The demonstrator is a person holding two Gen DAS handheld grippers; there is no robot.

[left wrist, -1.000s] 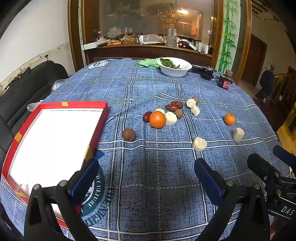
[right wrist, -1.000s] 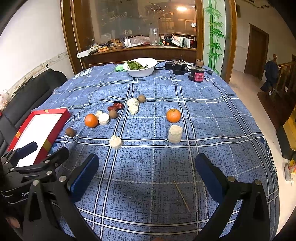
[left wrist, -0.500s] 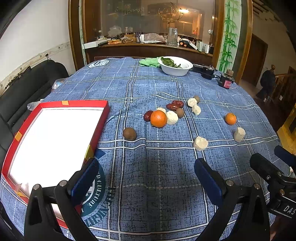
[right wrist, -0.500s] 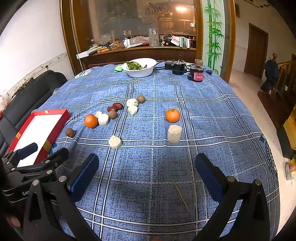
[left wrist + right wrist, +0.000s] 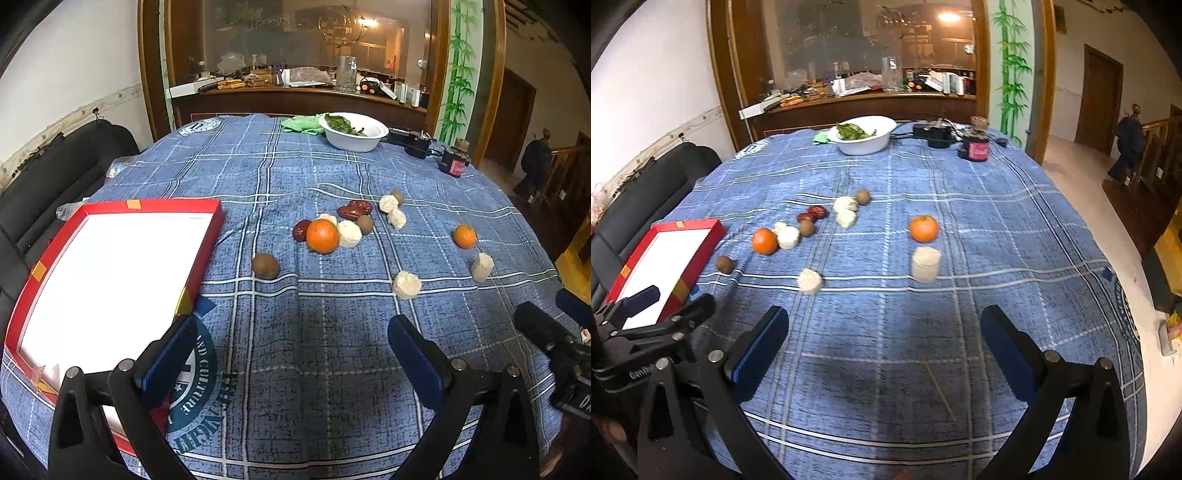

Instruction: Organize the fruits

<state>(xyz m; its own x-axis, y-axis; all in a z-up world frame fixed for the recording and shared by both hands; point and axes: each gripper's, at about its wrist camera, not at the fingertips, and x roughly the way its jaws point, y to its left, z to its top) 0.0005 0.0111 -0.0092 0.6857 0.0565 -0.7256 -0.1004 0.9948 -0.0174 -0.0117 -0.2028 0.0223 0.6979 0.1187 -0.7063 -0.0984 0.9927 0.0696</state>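
Note:
Fruits lie scattered on a blue plaid tablecloth. A large orange (image 5: 322,236) sits mid-table beside red dates (image 5: 354,211), pale cylindrical chunks (image 5: 349,233) and a small brown fruit (image 5: 365,224). A brown kiwi-like fruit (image 5: 265,266) lies alone nearer the red box with a white inside (image 5: 207,251). A smaller orange (image 5: 923,228) and a pale cylinder (image 5: 925,264) lie to the right. My left gripper (image 5: 291,354) is open and empty above the near cloth. My right gripper (image 5: 884,347) is open and empty too, short of the pale cylinder.
A white bowl of greens (image 5: 354,132), a dark jar with a pink label (image 5: 975,146) and black devices (image 5: 936,131) stand at the table's far edge. A thin wooden stick (image 5: 938,387) lies on the cloth near my right gripper. A black sofa (image 5: 44,166) is left.
Both views shift slightly; the right gripper has edged forward toward the fruits. No fruit has moved, and both grippers stay open.

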